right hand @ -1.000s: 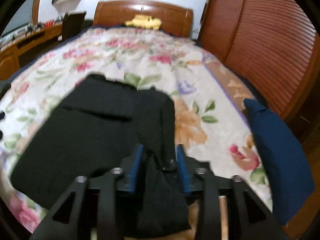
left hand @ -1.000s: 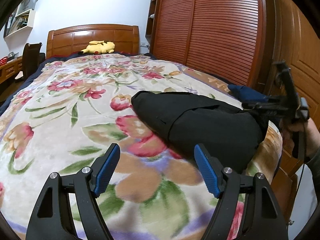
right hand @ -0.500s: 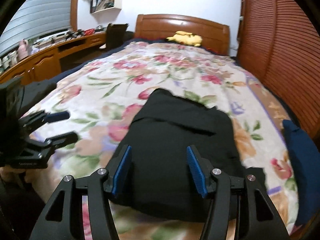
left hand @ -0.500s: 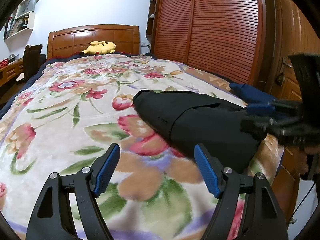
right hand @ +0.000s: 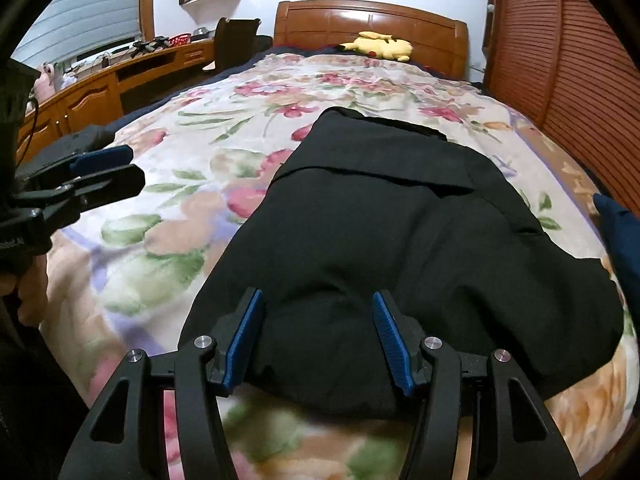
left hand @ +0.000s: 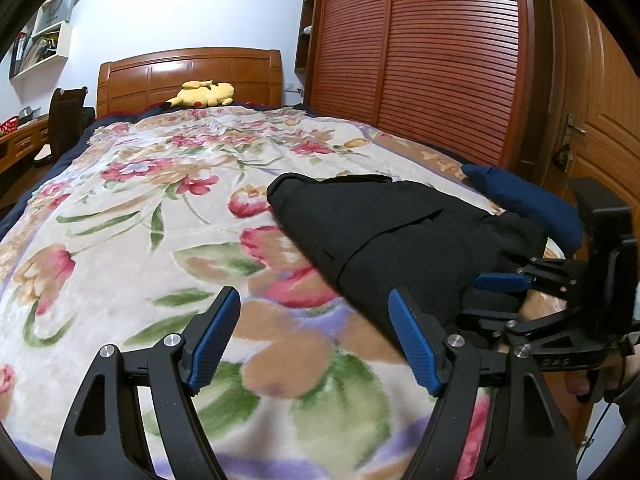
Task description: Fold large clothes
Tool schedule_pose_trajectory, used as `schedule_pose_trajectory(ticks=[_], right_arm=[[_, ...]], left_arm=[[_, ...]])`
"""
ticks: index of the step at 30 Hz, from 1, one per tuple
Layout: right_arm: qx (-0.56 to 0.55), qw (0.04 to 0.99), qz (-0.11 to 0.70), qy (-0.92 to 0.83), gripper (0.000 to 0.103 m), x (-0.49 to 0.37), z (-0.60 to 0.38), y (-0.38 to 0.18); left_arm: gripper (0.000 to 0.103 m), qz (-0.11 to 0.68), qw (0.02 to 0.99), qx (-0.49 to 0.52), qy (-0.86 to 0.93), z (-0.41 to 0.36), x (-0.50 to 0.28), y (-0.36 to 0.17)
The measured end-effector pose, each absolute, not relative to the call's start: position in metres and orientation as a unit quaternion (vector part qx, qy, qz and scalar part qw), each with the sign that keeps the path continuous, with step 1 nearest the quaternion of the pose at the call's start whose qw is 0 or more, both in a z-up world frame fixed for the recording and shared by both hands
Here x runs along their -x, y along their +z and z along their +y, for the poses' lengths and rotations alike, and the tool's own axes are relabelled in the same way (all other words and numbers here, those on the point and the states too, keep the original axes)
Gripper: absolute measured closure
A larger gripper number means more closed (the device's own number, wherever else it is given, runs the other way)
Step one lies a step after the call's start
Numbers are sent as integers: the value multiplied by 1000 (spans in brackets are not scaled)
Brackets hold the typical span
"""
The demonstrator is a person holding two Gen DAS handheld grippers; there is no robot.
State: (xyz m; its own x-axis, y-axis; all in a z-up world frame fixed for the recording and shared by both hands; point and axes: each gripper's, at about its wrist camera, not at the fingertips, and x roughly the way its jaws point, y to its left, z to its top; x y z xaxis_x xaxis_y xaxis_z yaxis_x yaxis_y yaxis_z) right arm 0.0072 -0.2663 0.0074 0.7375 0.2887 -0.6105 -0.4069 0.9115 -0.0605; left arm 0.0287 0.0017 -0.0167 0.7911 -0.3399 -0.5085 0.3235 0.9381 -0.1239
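Right wrist view: right gripper [right hand: 318,336] at the near edge of the bed, jaws parted, blue pads either side of a bunched near hem of the black garment [right hand: 400,248]. Pads do not appear to press the cloth; nothing gripped.

Left gripper [left hand: 314,338] hovers over bare floral blanket [left hand: 132,240], left of the garment. Jaws wide apart, nothing between them. Its right pad sits close to the garment's near-left edge; contact not evident.

Garment lies on the near right part of the bed, already doubled over: layered edges and a fold line show across its upper half. Compact block, not spread flat. Near end lumpy, slumping toward the bed's edge.

Judgement: folding well advanced, at least one or two folds made. Left to do, probably: tidy the near bunch, perhaps one more fold. Cannot tell what garment type it is.

Right of it, a dark blue cloth [left hand: 524,204] at the bed's right edge, just beside the black one. Folded or waiting, cannot tell.

Far: yellow plush toy [left hand: 202,94] against the wooden headboard [left hand: 188,68]. Slatted wardrobe doors [left hand: 420,52] along the right.
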Motion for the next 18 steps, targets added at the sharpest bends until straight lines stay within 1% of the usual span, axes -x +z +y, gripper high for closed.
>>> schedule_pose_trajectory(ticks=[5, 9, 18], right_arm=[[91, 939, 281, 179, 44, 26, -276, 27], [102, 948, 260, 152, 44, 50, -297, 28], [66, 951, 285, 101, 44, 58, -349, 3]], left_arm=[[26, 272, 946, 14, -175, 3, -29, -18], [26, 270, 946, 11, -177, 1, -28, -19], [26, 276, 946, -2, -173, -10, -34, -21]])
